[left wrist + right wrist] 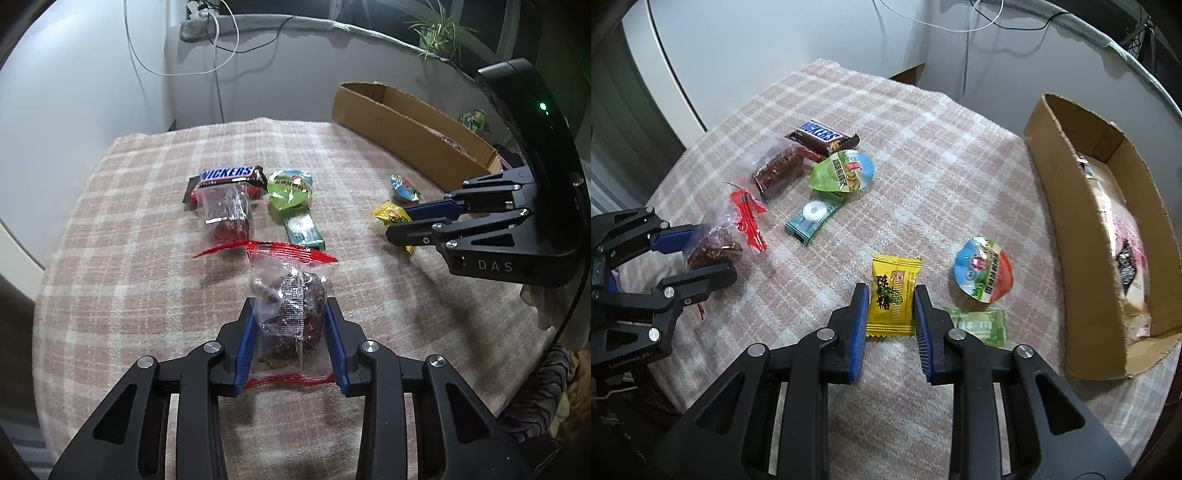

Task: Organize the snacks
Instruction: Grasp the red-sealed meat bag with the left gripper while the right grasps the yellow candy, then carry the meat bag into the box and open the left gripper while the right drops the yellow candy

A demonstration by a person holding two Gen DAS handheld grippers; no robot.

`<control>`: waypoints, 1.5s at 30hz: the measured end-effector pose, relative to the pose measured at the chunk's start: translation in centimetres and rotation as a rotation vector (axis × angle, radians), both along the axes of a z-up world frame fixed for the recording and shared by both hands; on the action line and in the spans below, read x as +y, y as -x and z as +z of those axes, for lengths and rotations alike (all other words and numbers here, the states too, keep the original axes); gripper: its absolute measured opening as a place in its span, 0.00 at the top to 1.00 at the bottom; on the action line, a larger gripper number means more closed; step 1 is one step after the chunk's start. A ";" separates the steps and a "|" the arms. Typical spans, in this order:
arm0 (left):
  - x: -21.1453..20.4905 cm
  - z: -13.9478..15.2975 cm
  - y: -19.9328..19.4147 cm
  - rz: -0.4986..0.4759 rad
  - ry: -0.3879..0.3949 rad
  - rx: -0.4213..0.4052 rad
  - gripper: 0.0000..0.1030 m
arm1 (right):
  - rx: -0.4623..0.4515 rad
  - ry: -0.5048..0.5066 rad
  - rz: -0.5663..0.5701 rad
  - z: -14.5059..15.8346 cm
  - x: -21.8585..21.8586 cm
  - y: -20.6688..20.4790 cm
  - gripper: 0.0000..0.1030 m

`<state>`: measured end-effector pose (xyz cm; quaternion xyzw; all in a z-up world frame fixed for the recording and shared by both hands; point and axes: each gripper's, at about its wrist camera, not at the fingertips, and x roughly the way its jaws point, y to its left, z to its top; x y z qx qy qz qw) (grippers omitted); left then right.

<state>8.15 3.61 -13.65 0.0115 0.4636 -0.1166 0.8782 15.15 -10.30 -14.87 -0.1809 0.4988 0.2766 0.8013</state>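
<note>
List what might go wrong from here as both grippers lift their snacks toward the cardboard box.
1. The left gripper clamps a slippery clear-wrapped brown cake; it may slide out.
2. The right gripper pinches the flat yellow candy packet by its edges; it could buckle or drop before the cardboard box.

A pink-and-cream plaid cloth (923, 155) is covering the whole table, filling the middle of the right wrist view. Lying on it toward the upper left is a Snickers bar (822, 138), with a clear-wrapped brown cake (777, 171) touching it just below. Right beside those a green-lidded cup (842, 173) is sitting partly over a teal mint pack (812, 218). At the left edge a second clear-wrapped cake (716, 243) is resting. Lower centre, a yellow candy packet (894, 295) is lying flat, a green sachet (979, 325) just to its right, an orange-and-blue cup (982, 273) above that. An open cardboard box (1067, 229) is standing at the right.
</note>
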 end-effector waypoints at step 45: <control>-13.2 7.1 -13.6 -0.188 0.043 -0.127 0.68 | -0.108 -0.088 -0.265 7.1 -18.6 -6.8 0.76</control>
